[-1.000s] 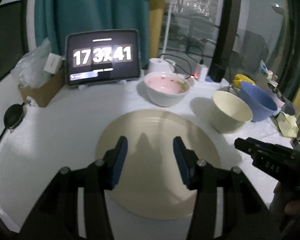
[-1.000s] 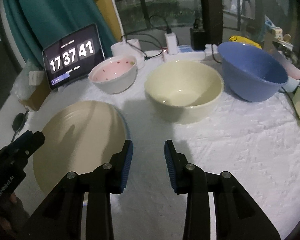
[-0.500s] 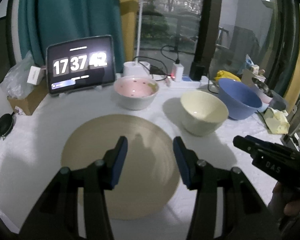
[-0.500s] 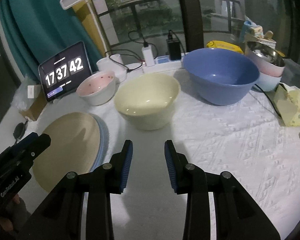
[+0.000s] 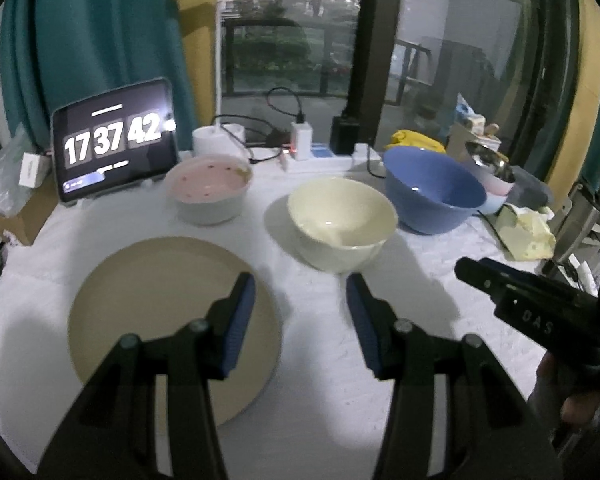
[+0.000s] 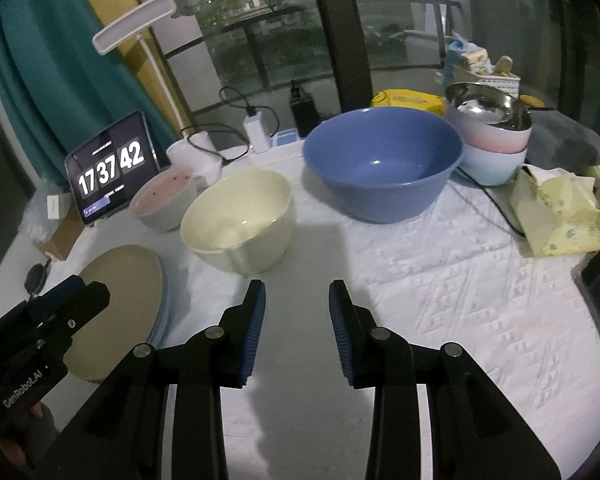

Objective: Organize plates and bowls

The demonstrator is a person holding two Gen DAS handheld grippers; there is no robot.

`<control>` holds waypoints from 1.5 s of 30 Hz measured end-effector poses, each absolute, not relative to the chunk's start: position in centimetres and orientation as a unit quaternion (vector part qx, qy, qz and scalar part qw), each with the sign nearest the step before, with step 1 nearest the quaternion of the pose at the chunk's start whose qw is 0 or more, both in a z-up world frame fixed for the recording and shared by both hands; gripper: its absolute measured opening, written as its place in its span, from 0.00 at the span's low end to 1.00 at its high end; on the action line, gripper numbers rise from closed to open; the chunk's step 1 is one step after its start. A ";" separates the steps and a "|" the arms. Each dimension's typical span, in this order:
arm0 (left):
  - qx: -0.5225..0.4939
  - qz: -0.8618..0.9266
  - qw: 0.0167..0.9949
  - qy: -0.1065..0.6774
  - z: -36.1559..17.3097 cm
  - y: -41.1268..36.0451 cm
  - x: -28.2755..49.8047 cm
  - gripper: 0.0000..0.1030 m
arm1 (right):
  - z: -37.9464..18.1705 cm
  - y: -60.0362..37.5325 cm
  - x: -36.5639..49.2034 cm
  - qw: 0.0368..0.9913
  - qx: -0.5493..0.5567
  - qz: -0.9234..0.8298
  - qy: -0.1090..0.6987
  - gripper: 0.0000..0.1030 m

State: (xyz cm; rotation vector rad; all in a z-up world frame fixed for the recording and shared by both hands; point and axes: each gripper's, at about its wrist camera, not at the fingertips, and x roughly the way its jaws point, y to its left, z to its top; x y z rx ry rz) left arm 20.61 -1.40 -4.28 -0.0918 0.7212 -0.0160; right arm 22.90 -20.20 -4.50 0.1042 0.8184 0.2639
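Plates and bowls, left wrist view first: beige plate (image 5: pixel 168 320) lay flat on the white-covered desk (image 5: pixel 320 360), low left. Cream bowl (image 5: pixel 342 222) stood upright at centre, blue bowl (image 5: pixel 434 194) just beside it to the right, pink-lined bowl (image 5: pixel 210 192) further back near the tablet clock (image 5: pixel 114 140). Left gripper (image 5: pixel 300 316) hovered with jaws partly open and nothing between them, one finger over the plate's right edge, the other over bare cloth. Right gripper (image 5: pixel 516 300) was in view at the right edge; its jaw gap wasn't readable from here.

Handling guess: all rigid, glossy, probably ceramic or melamine, so slippery and chip-prone. The plate sat flush, so there was little to bite; I'd take it by the rim edge. Bowls: pinch one wall at the rim, one pad inside, one outside.

Right wrist view: right gripper (image 6: pixel 296 320) also had jaws partly open and empty, over bare cloth just short of the cream bowl (image 6: pixel 240 220). Cream bowl looked empty, blue bowl (image 6: pixel 382 164) too. Pink-lined bowl (image 6: pixel 164 200) showed red specks inside; pattern or residue, couldn't tell. The beige plate (image 6: pixel 120 312) sat on a blue-rimmed plate (image 6: pixel 163 312), only its edge showing. Back right, a steel bowl (image 6: pixel 486 106) was nested in a pink bowl (image 6: pixel 492 136), and that in a pale blue bowl (image 6: pixel 492 164). Left gripper (image 6: pixel 66 296) sat above the plate stack.
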 end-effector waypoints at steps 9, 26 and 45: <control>-0.042 -0.033 0.933 0.355 -4.2 -4.8 22.3 0.48 | -4.2 -23.2 23.8 0.911 0.052 0.110 0.393 0.34; -0.030 -0.074 0.935 0.345 -4.0 -9.2 27.3 0.48 | -3.6 -27.2 27.7 0.920 0.065 0.079 0.377 0.34; -0.024 -0.092 0.931 0.351 -5.7 -11.2 32.0 0.48 | -5.9 -28.5 33.2 0.917 0.074 0.051 0.389 0.39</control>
